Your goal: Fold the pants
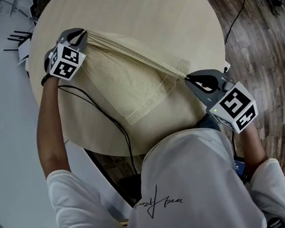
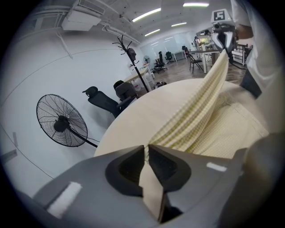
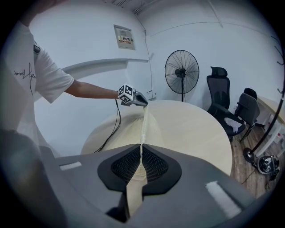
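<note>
Pants (image 1: 126, 81) of pale cream cloth are pulled into a taut, bunched edge above the round wooden counter (image 1: 167, 8). In the head view this edge runs from ten o'clock to four o'clock. Below that raised edge the rest of the fabric drapes down and lies on the counter top toward seven o'clock. Left tongs (image 1: 81, 38), at the ten o'clock end, are pinching the cloth, with a fold of it squeezed between the two jaws. Right tongs (image 1: 191, 79), at the four o'clock end, are almost pressed together on a thin edge of the same cloth. A black cable (image 1: 108, 119) trails from the left tongs over the counter's near edge. A standing fan (image 3: 181, 71) and a black office chair (image 3: 219, 95) stand by the wall beyond the counter.
</note>
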`<state>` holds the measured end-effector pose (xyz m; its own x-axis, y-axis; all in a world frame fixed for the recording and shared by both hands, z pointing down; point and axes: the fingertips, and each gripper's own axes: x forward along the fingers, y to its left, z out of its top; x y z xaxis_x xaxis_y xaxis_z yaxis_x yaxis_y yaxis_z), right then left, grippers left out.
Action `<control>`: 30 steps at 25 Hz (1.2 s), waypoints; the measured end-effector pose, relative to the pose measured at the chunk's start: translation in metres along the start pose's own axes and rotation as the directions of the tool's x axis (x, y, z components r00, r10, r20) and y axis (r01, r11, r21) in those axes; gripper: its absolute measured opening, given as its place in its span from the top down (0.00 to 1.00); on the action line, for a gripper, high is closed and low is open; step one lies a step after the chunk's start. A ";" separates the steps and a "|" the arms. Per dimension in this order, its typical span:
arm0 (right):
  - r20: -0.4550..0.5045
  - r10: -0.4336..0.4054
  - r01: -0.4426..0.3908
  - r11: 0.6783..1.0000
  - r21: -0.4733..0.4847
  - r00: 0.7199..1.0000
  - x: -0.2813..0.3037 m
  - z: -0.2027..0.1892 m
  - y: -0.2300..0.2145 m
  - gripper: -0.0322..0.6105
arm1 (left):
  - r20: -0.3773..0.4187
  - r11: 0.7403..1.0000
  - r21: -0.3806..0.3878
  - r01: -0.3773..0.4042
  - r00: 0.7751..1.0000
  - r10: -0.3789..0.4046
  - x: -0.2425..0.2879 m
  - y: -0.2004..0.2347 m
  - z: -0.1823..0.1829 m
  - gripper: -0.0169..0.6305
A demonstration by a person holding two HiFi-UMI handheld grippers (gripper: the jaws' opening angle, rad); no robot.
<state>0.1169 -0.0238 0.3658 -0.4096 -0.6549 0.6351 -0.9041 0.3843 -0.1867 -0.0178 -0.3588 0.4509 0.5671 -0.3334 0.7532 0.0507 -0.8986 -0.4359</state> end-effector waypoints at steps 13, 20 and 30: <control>-0.063 0.143 -0.147 0.986 -0.078 0.988 0.031 0.002 0.072 0.93 | -0.001 0.999 -0.017 -0.028 1.000 0.028 -0.015 0.002 -0.030 0.84; -0.131 0.250 -0.266 0.956 -0.126 0.959 0.056 -0.006 0.112 0.93 | -0.012 0.999 -0.022 -0.031 0.999 0.031 -0.015 0.000 -0.045 0.84; -0.241 0.361 -0.398 0.908 -0.128 0.901 0.085 -0.034 0.159 0.93 | 0.038 0.998 -0.028 -0.058 0.998 0.059 -0.015 0.001 -0.042 0.84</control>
<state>-0.0578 0.0036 0.4151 -0.6662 -0.2943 0.6852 -0.6425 0.6930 -0.3270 -0.0610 -0.3671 0.4603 0.6003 -0.3746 0.7066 -0.0057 -0.8855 -0.4646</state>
